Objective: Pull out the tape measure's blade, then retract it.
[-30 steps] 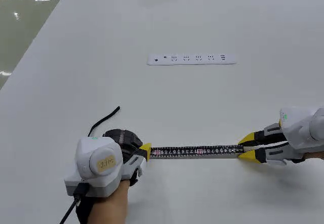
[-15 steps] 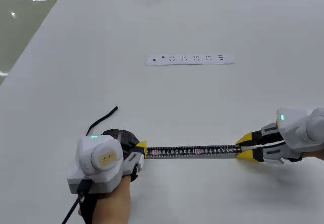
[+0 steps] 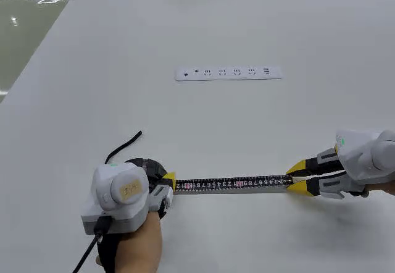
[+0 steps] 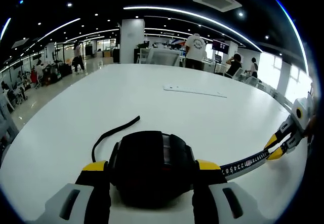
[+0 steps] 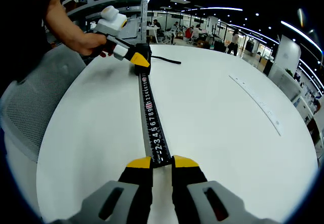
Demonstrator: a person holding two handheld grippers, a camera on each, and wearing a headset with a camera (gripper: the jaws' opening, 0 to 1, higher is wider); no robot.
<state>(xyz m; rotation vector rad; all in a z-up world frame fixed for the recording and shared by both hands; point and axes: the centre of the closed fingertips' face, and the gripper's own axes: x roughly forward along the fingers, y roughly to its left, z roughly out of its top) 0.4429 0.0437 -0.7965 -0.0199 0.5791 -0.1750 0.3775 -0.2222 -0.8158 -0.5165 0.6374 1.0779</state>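
The black tape measure case (image 3: 150,170) (image 4: 152,165) sits on the white table, and my left gripper (image 3: 165,189) (image 4: 152,167) is shut on it. Its black wrist strap (image 3: 123,146) (image 4: 115,131) trails away over the table. The blade (image 3: 231,183) (image 5: 151,117) is pulled out flat along the table to the right. My right gripper (image 3: 298,176) (image 5: 162,162) is shut on the blade's end. In the right gripper view the case (image 5: 143,50) sits far along the blade, held by the left gripper (image 5: 137,58). The left gripper view shows the right gripper (image 4: 276,147) at the blade's (image 4: 243,164) far end.
A white power strip (image 3: 228,73) (image 4: 194,90) (image 5: 255,102) lies flat further back on the table. The table (image 3: 203,125) is wide, with bare surface around the tape. A grey mesh chair (image 5: 30,112) stands beside the table edge. People stand far off in the room.
The blade is a little longer than a second ago: the gap between case and right gripper has grown slightly. Both grippers keep their holds.
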